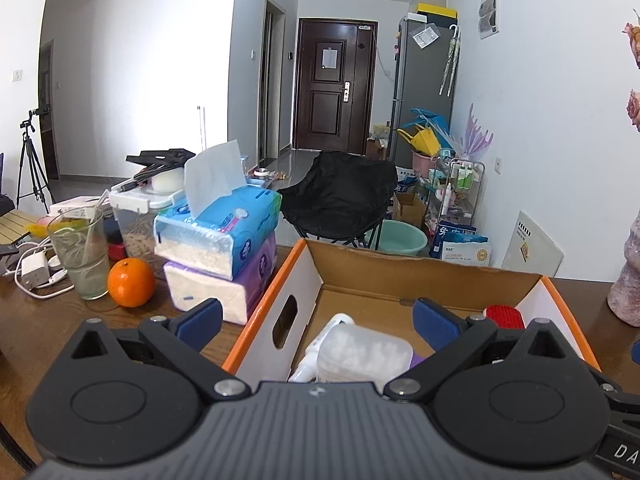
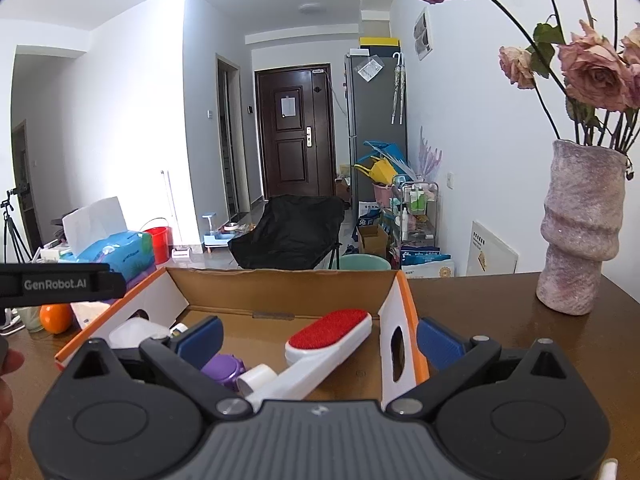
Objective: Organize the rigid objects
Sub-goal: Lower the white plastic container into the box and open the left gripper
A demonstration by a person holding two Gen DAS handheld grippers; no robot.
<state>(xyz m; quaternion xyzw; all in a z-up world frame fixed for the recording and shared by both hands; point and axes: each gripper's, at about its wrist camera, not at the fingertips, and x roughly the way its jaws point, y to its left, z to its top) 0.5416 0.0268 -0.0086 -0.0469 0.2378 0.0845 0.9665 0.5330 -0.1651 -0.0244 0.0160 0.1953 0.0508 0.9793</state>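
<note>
An open cardboard box with orange rim (image 1: 400, 270) (image 2: 280, 280) stands on the brown table. Inside lie a white lint brush with a red pad (image 2: 329, 338) (image 1: 505, 316), a purple object (image 2: 225, 368), a frosted plastic container (image 1: 364, 350) (image 2: 134, 332) and a white tube end (image 2: 256, 378). My left gripper (image 1: 316, 322) is open and empty, straddling the box's left wall above the container. My right gripper (image 2: 320, 338) is open and empty, straddling the box's right wall, with the brush between its jaws.
Left of the box are stacked tissue packs (image 1: 224, 248), an orange (image 1: 131, 282), a glass (image 1: 80, 256), a clear tub (image 1: 136, 216) and chargers (image 1: 34, 270). A pink vase with dried roses (image 2: 580, 232) stands at right. The left gripper's body (image 2: 60, 284) shows at left.
</note>
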